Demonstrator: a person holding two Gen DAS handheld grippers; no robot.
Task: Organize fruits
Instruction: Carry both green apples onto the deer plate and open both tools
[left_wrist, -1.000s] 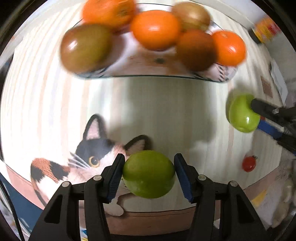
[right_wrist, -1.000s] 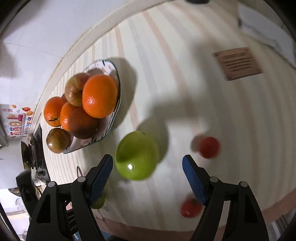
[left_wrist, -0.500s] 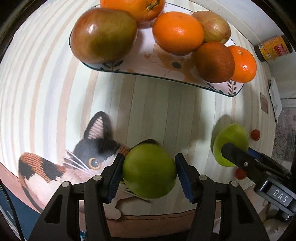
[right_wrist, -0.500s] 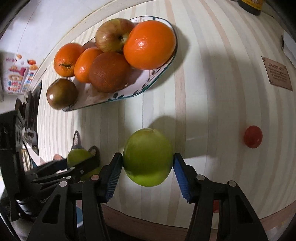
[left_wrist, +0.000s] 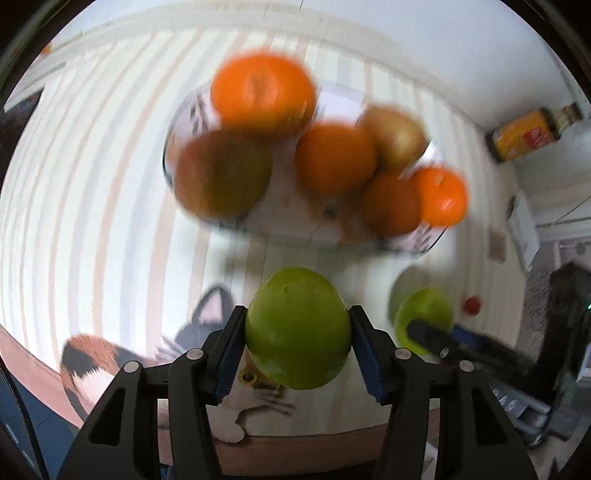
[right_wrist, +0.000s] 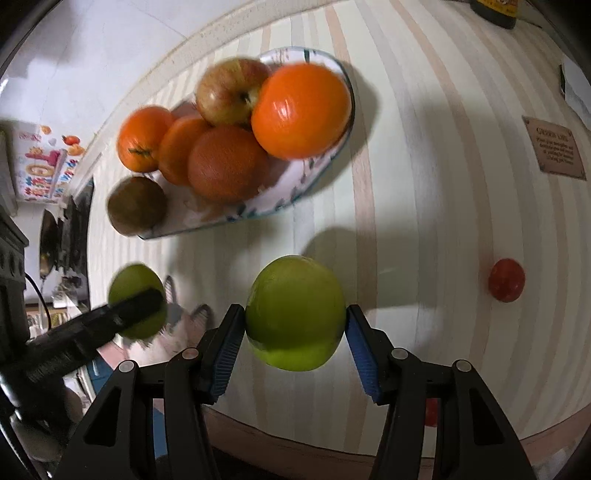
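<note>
My left gripper (left_wrist: 297, 332) is shut on a green lime (left_wrist: 297, 326) and holds it above the table, in front of the fruit plate (left_wrist: 430, 236). My right gripper (right_wrist: 295, 325) is shut on a green apple (right_wrist: 295, 312), also lifted, near the plate (right_wrist: 325, 166). The plate holds several oranges (right_wrist: 301, 109), an apple (right_wrist: 229, 90) and a dark fruit (right_wrist: 136, 205). Each gripper shows in the other's view: the right one (left_wrist: 424, 326) at the right, the left one (right_wrist: 138, 301) at the left.
A small red tomato (right_wrist: 506, 280) lies on the striped tablecloth to the right; another red one (right_wrist: 430, 411) sits behind my right finger. A sauce bottle (left_wrist: 528, 134) stands at the back right. A brown card (right_wrist: 557, 149) lies at the right. A cat print (left_wrist: 110, 362) marks the cloth's front edge.
Both grippers have lifted their green fruits off the table and pulled back a little; the plate looks farther and blurred in the left wrist view.
</note>
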